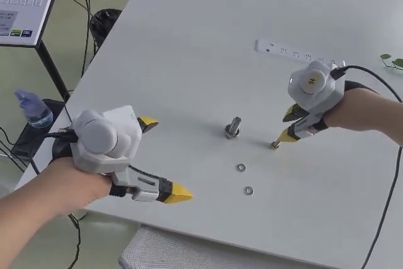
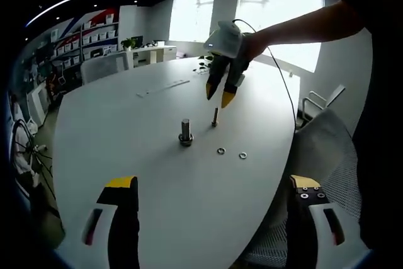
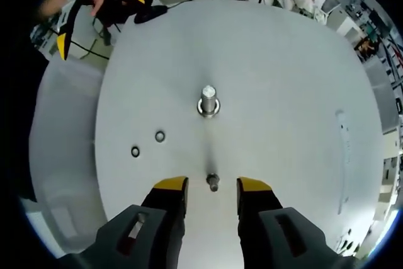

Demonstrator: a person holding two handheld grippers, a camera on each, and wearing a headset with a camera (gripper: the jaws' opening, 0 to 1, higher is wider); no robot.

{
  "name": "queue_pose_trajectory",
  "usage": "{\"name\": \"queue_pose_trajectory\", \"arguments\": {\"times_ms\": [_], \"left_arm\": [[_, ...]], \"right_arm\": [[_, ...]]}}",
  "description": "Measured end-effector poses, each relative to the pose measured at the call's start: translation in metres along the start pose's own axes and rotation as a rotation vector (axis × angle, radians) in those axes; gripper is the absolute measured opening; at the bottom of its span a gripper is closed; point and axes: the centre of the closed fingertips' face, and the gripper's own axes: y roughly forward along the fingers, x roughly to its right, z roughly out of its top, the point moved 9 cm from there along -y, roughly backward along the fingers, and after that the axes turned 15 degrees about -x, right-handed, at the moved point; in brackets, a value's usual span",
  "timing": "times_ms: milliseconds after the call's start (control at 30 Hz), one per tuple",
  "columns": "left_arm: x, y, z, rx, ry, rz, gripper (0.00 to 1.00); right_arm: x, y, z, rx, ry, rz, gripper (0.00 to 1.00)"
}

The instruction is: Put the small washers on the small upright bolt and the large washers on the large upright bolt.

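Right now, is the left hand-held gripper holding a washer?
No, the left hand-held gripper is wide open, with nothing between its jaws.

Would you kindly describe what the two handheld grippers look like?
The left gripper and right gripper both have rounded white housings and dark jaws with yellow tips. Each trails a black cable; the right one bears a round yellowish mark.

the left gripper (image 1: 164, 157) sits at the near left, held in the left hand (image 1: 66, 184), with the left forearm (image 1: 22, 222) coming in from the near left corner. its yellow-tipped jaws point right and stand wide apart. the right gripper (image 1: 288, 124) is farther off on the right, in the right hand (image 1: 356, 110), tilted down with its tips pointing left and its jaws parted by a narrower gap. the two grippers are well apart.
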Motion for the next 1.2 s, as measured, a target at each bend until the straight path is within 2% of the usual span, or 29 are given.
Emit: {"name": "queue_pose_trajectory", "arguments": {"times_ms": [33, 200, 300, 500, 633, 733, 833, 900, 1200], "left_arm": [[-0.001, 0.001, -0.001, -0.013, 0.005, 0.003, 0.99], [0.0, 0.001, -0.002, -0.019, 0.011, 0.002, 0.99], [0.002, 0.001, -0.002, -0.045, 0.046, 0.009, 0.99], [0.004, 0.001, 0.0, -0.04, 0.043, 0.003, 0.97], [0.005, 0.001, 0.002, -0.043, 0.053, 0.008, 0.97], [0.006, 0.002, 0.003, -0.043, 0.052, 0.006, 0.96], [0.008, 0.001, 0.003, -0.033, 0.042, -0.001, 0.95], [0.009, 0.002, 0.003, -0.037, 0.047, 0.0, 0.95], [0.012, 0.0, 0.005, -0.033, 0.053, -0.001, 0.94]], "right_arm": [[-0.002, -0.001, 0.002, 0.005, -0.001, 0.004, 0.33], [-0.014, 0.0, 0.01, 0.021, -0.022, 0.018, 0.33], [-0.021, 0.002, 0.013, 0.031, -0.032, 0.034, 0.33], [-0.041, 0.007, 0.02, 0.05, -0.059, 0.051, 0.33], [-0.046, 0.013, 0.023, 0.049, -0.071, 0.049, 0.33], [-0.055, 0.015, 0.028, 0.077, -0.051, 0.053, 0.33], [-0.062, 0.021, 0.03, 0.073, -0.048, 0.052, 0.33], [-0.059, 0.031, 0.031, 0.073, -0.035, 0.059, 0.32], [-0.061, 0.045, 0.038, 0.063, -0.011, 0.051, 0.32]]}}
